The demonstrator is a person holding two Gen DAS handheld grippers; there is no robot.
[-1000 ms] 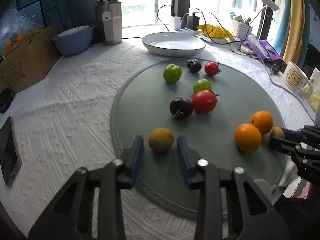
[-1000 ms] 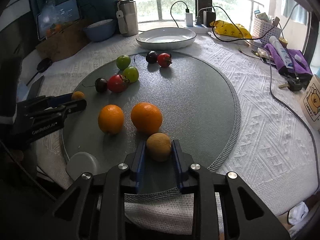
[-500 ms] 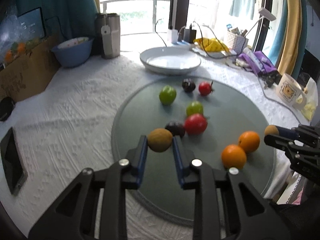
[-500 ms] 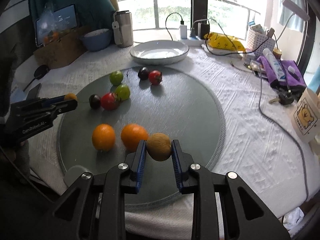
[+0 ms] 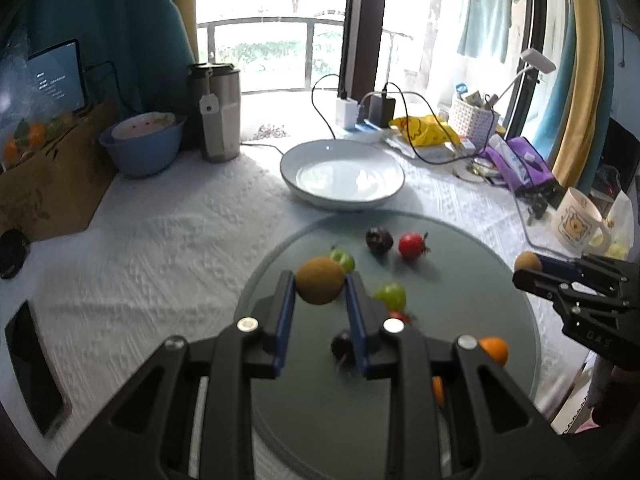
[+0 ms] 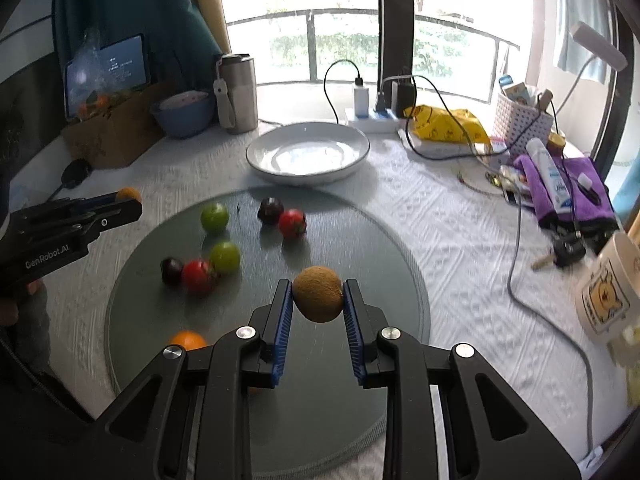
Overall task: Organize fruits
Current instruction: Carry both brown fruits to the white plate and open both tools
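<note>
Each gripper, left gripper (image 5: 320, 286) and right gripper (image 6: 318, 300), pinches a brown fruit (image 5: 320, 286) above the round mat (image 6: 380, 240). The white plate (image 6: 256, 160) waits at twelve o'clock. Round fruit could slip free or collide there.

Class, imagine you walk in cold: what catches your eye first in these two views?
Each gripper clamps a brown kiwi-like fruit: the left gripper and the right gripper, both lifted above the grey round mat. Behind the mat sits an empty white plate, with small red, green and dark fruits scattered between.
</note>
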